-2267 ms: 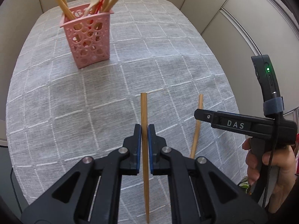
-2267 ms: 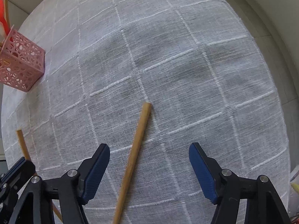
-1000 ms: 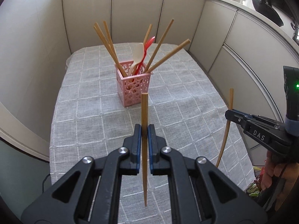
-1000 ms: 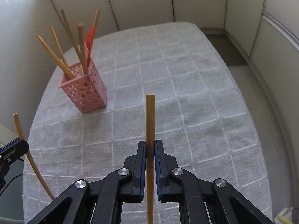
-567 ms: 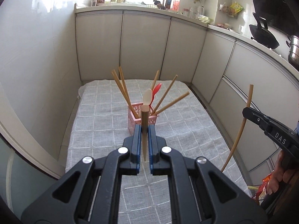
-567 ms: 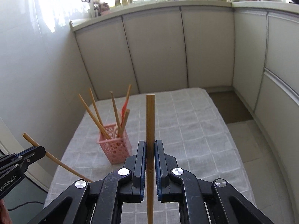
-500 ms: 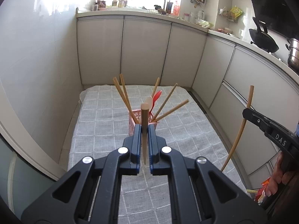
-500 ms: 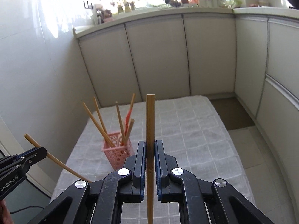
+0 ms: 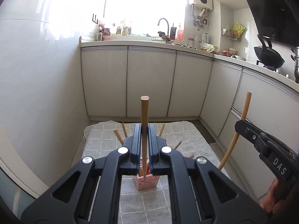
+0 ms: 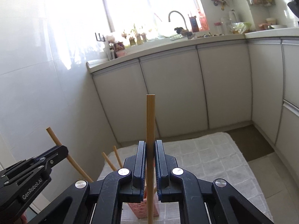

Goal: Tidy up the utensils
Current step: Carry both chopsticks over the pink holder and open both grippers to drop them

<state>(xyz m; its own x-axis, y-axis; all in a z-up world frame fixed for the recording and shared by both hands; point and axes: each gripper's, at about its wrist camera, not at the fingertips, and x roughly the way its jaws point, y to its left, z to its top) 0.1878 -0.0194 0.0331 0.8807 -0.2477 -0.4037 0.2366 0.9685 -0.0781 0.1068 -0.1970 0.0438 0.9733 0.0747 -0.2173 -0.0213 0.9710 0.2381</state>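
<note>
A small kitchen fills both views: pale cabinet doors (image 9: 151,80) run along the far wall and round the right side under a counter with a curved tap (image 9: 163,25), and a bright window washes out the top. Below them lies a low table under a grey checked tablecloth (image 9: 188,136).

On the cloth stands the pink perforated utensil holder (image 9: 147,183), already bristling with chopsticks leaning outward and something red among them; in both wrist views it sits largely hidden behind the fingers, low in the picture.

The left gripper (image 9: 144,130) is pressed together on a single bamboo chopstick (image 9: 144,112) — upright, gripped partway along, its lower tip showing in front of the holder. The right gripper (image 10: 149,147) pinches a second chopstick (image 10: 150,117) the same way, near vertical. Each tool also shows in the other's view, off to the side, with its stick tilted.

Both sticks are held well above the holder and neither is in it yet, so insertion appears to be the step ahead. The risks I would expect: the holder is light and crowded, so a tip striking its rim or a leaning chopstick could tip it or knock sticks out. Bringing both down together may clash the two tools — one at a time looks safer. A thin round stick may also pivot in the pads.
</note>
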